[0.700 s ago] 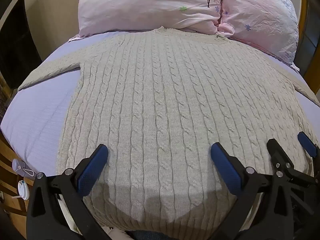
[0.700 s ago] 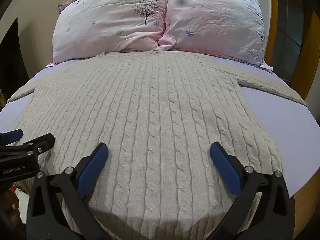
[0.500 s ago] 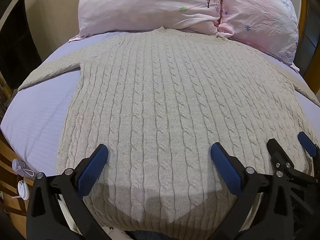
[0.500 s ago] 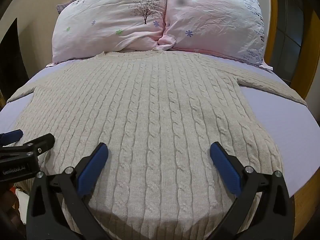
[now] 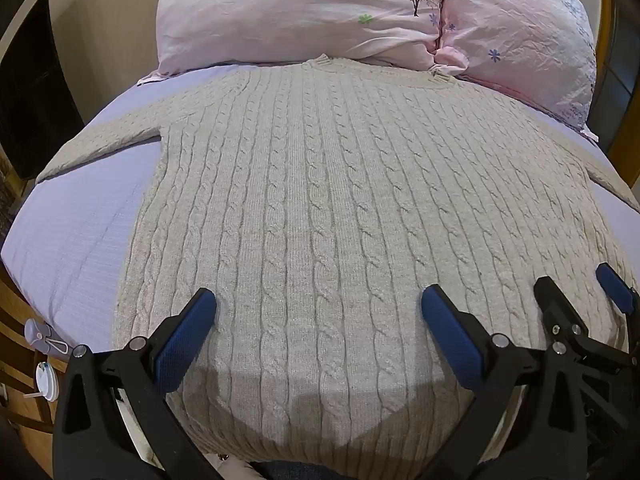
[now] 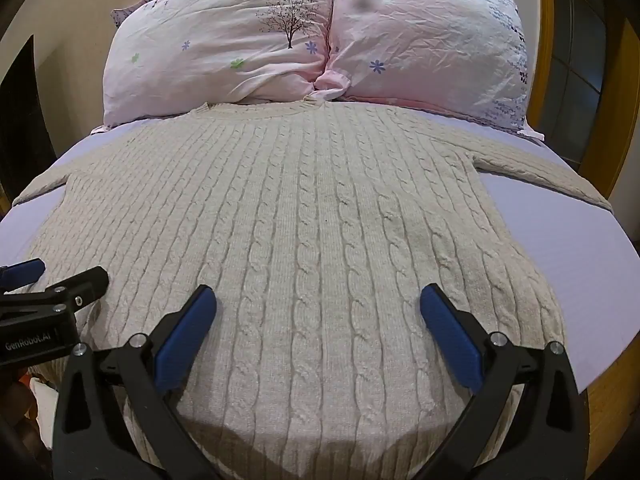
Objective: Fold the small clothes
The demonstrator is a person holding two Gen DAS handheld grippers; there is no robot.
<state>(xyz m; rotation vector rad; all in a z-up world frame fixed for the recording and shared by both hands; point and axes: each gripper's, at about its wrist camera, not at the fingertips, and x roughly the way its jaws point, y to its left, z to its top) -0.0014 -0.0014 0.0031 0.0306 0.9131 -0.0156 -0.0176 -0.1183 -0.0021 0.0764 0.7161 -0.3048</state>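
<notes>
A beige cable-knit sweater (image 5: 320,200) lies flat and spread out on a lilac bed sheet (image 5: 80,232), collar toward the pillows, sleeves stretched out to both sides. It also fills the right wrist view (image 6: 312,240). My left gripper (image 5: 319,304) is open and empty, hovering over the sweater's hem on its left half. My right gripper (image 6: 318,304) is open and empty over the hem on the right half. The right gripper's fingers (image 5: 560,300) show at the right edge of the left wrist view; the left gripper's fingers (image 6: 86,280) show at the left of the right wrist view.
Two pink flowered pillows (image 6: 224,48) (image 6: 432,40) lie at the head of the bed behind the collar. A wooden bed frame (image 6: 612,140) runs along the right side. Small items sit on a wooden surface (image 5: 44,376) at the lower left, beside the bed.
</notes>
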